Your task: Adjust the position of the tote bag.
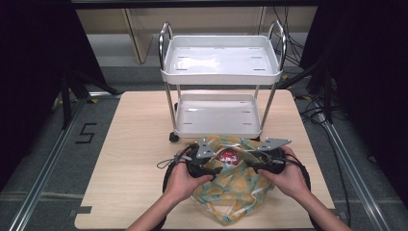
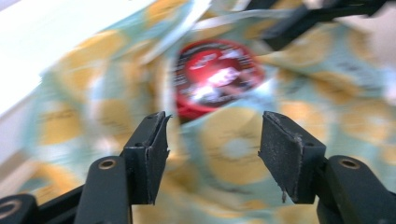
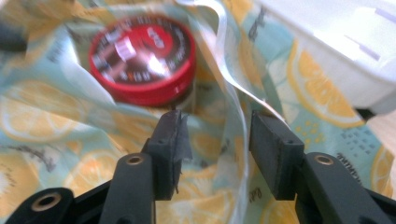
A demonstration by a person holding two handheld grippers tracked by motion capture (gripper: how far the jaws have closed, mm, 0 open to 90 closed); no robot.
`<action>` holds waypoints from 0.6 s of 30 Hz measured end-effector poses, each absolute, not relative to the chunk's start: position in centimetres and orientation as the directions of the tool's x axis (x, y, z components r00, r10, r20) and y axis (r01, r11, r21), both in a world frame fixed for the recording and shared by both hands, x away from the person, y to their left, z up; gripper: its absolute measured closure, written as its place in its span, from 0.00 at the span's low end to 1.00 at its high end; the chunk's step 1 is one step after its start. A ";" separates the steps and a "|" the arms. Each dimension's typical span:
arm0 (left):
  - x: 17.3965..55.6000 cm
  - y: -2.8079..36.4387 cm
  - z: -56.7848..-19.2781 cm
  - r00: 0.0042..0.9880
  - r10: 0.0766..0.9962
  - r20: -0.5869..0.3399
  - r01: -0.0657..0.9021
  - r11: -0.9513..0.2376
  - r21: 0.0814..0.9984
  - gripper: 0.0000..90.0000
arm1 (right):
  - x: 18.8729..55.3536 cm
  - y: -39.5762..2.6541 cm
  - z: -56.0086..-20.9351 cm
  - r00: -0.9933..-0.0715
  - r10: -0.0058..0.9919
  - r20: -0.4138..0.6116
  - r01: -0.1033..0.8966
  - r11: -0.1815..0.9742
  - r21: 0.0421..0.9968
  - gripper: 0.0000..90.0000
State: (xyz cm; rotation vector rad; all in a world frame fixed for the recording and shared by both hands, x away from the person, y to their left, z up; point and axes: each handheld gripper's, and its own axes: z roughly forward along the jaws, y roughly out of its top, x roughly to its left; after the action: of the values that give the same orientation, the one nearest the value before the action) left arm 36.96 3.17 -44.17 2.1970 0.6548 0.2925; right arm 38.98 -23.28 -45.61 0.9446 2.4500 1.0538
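A soft bag (image 1: pixel 235 192) printed with lemon slices lies on the near middle of the table, its mouth open upward. Inside it stands a can with a red lid (image 1: pixel 227 156). My left gripper (image 1: pixel 215 169) is at the bag's left side and my right gripper (image 1: pixel 251 167) at its right, each held in a hand. In the left gripper view the left gripper (image 2: pixel 214 140) stands open over the bag cloth (image 2: pixel 233 154), the red lid (image 2: pixel 217 74) just beyond. The right gripper (image 3: pixel 218 135) is open too; the bag's clear rim (image 3: pixel 233 84) runs between its jaws, untouched by the pads, near the lid (image 3: pixel 142 58).
A white two-shelf cart (image 1: pixel 221 72) with metal handles stands at the table's far side, its lower tray (image 1: pixel 219 130) just behind the bag. The wooden table (image 1: pixel 139 144) has bare room left and right. Dark frames and cables flank the table on the floor.
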 end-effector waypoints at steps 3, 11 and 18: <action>36.7 2.5 -44.6 0.855 0.519 -0.006 0.341 -0.554 0.759 0.43 | 38.9 -23.3 -45.1 -0.735 0.677 -0.032 0.426 0.498 0.755 0.62; 36.4 1.0 -45.1 0.868 0.480 0.128 0.246 -0.639 0.729 0.58 | 39.0 -23.2 -44.8 -0.730 0.683 -0.033 0.422 0.489 0.764 0.68; 36.1 1.0 -45.5 0.864 0.487 0.132 0.263 -0.657 0.706 0.92 | 39.2 -23.1 -44.9 -0.731 0.681 -0.049 0.411 0.496 0.765 0.71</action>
State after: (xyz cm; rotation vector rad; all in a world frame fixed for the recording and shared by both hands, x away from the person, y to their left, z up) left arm 36.05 0.96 -45.45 2.3147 0.5391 0.4049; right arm 39.24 -23.15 -44.90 0.9129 2.3993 1.0911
